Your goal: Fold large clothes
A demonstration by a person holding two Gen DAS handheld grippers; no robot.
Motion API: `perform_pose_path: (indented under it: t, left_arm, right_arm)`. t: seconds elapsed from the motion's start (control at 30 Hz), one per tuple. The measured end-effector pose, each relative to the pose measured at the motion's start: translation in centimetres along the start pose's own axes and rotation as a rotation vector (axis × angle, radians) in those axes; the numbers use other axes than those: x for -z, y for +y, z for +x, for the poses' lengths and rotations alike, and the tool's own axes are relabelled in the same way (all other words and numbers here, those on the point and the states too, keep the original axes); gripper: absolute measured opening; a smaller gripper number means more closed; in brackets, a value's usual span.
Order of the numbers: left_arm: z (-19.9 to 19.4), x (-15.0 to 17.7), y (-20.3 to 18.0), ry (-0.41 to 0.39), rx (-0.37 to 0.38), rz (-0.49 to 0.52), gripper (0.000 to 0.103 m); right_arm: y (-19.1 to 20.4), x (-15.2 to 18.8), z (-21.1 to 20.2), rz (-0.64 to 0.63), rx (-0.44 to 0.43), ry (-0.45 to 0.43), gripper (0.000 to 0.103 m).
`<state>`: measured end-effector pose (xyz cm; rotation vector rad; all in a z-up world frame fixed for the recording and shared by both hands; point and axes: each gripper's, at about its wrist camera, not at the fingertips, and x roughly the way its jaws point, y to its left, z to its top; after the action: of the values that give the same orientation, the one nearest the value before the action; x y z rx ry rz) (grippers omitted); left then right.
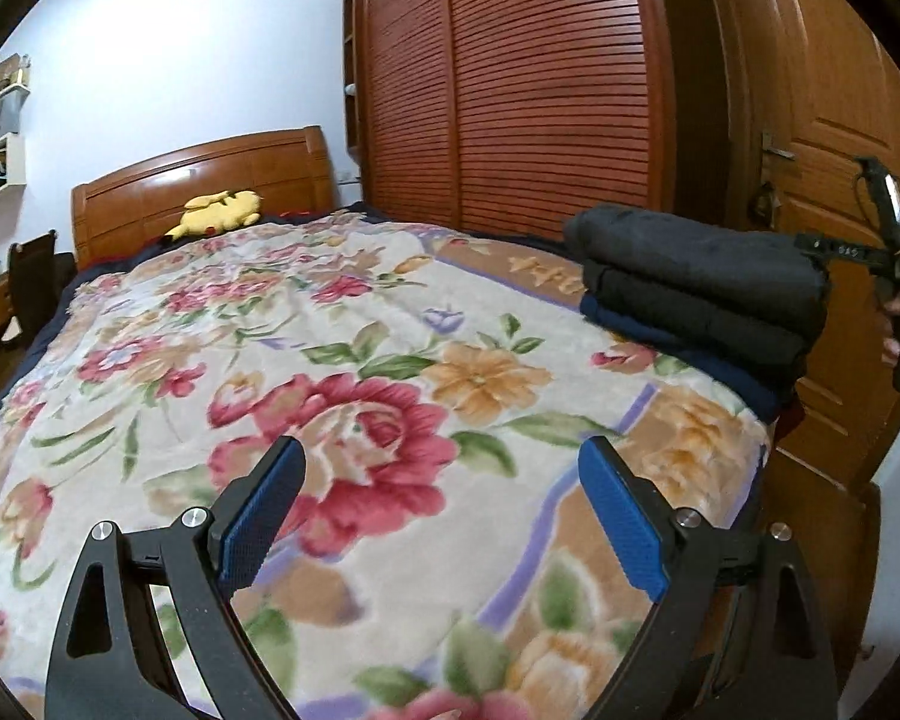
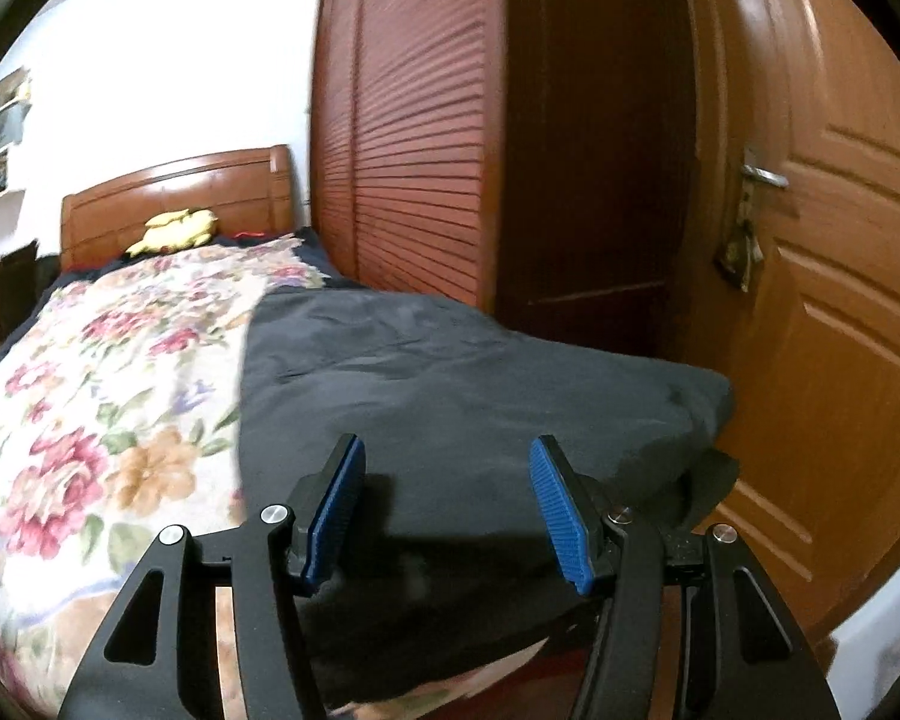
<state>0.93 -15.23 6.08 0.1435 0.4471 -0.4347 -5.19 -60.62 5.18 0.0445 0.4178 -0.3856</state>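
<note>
so you're holding both claws spread and empty right now. your left gripper (image 1: 441, 483) is hanging over the floral blanket (image 1: 342, 372) with its blue pads wide apart and nothing between them. your right gripper (image 2: 447, 501) is also standing open, its pads apart above the near edge of the dark folded clothes (image 2: 450, 396) without pressing on the fabric.

as for where the work is lying: the stack of folded clothes (image 1: 696, 288) is sitting ahead and to the right of your left claw, near the corner of the bed, with at least three dark layers piled flat, the bottom one looking navy. from your right claw it is lying directly ahead and under the fingertips, spreading away toward the wardrobe (image 2: 414, 138).

judging by that, the folding is looking largely done: the pile is looking squared off and nothing unfolded is showing on the blanket in either view. what is left is probably only tidying the top layer's edges, or fetching another garment if one is lying out of view.

no baskets, boxes or drawers are showing open, so nothing is sitting in a container. a yellow plush toy (image 1: 219, 213) is resting far ahead by the headboard (image 1: 210, 180).
</note>
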Motion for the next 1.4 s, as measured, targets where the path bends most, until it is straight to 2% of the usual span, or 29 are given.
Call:
perform_pose_path:
  t: [0.13, 0.4, 0.63, 0.83, 1.0, 1.2, 1.4]
  left_arm:
    - [-1.8, 1.6, 0.5, -0.016, -0.038, 0.007, 0.093]
    - [-4.2, 4.1, 2.7, -0.017, -0.067, -0.042, 0.093]
    - [-4.6, 5.9, 5.7, -0.004, -0.132, -0.095, 0.093]
    - [-5.5, 7.8, 8.2, -0.003, -0.213, -0.147, 0.093]
    - [-6.9, 9.1, 9.8, -0.011, -0.291, -0.181, 0.093]
    - [-8.2, 10.5, 11.7, -0.014, -0.344, -0.229, 0.093]
    - [-9.4, 12.2, 13.1, -0.030, -0.389, -0.262, 0.093]
  right_arm:
    - [2.7, 0.9, -2.5, -0.026, -0.078, -0.022, 0.060]
    - [10.2, 3.1, -6.3, -0.113, -0.280, -0.040, 0.074]
    - [16.1, 6.7, -8.2, -0.170, -0.438, -0.043, 0.076]
    - [19.5, 9.2, -8.9, -0.140, -0.555, -0.047, 0.076]
    - [21.6, 10.9, -7.3, -0.132, -0.605, -0.039, 0.076]
    - [24.8, 12.3, -4.2, -0.140, -0.632, -0.030, 0.076]
    - [25.4, 12.1, -4.1, -0.169, -0.641, -0.036, 0.076]
